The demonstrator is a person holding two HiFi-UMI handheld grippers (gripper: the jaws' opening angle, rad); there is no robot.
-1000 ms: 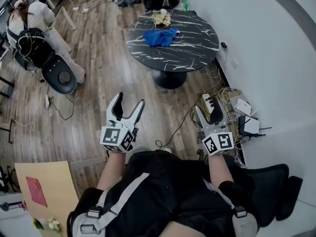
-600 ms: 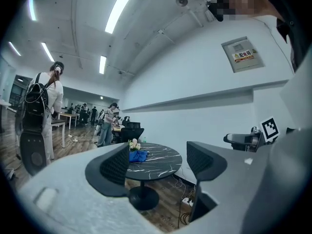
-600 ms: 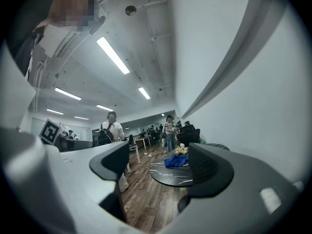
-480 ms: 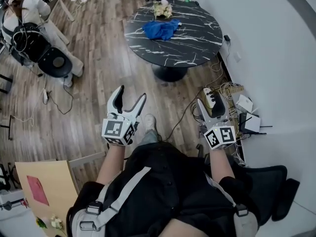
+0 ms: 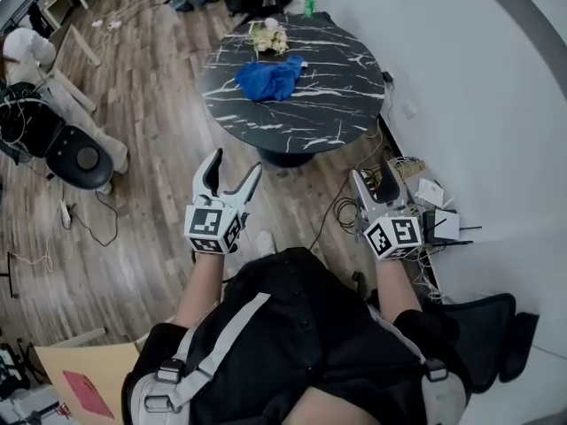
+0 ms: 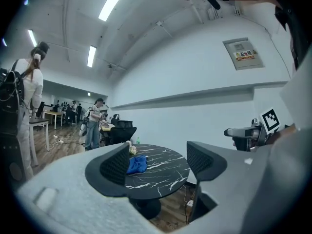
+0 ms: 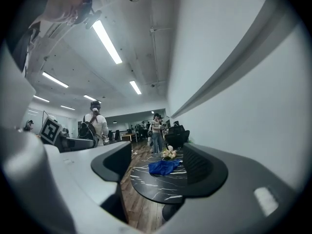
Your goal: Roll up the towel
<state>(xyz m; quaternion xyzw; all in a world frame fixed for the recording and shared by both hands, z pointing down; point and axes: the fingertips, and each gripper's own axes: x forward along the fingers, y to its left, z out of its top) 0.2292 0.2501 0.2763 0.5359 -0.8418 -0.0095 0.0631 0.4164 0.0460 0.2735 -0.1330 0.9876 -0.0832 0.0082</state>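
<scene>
Blue towel (image 5: 270, 78) is seen crumpled on the black marble table (image 5: 341, 104), well ahead of both grippers. The left gripper (image 5: 234, 168) is judged nearer, the right gripper (image 5: 372, 180) further aside. Both jaw pairs are spread, nothing held.

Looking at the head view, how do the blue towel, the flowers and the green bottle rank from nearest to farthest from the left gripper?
From the left gripper:
1. Blue towel, middle of the table.
2. Flowers, just behind the towel.
3. Green bottle, farthest back, to the right.
</scene>
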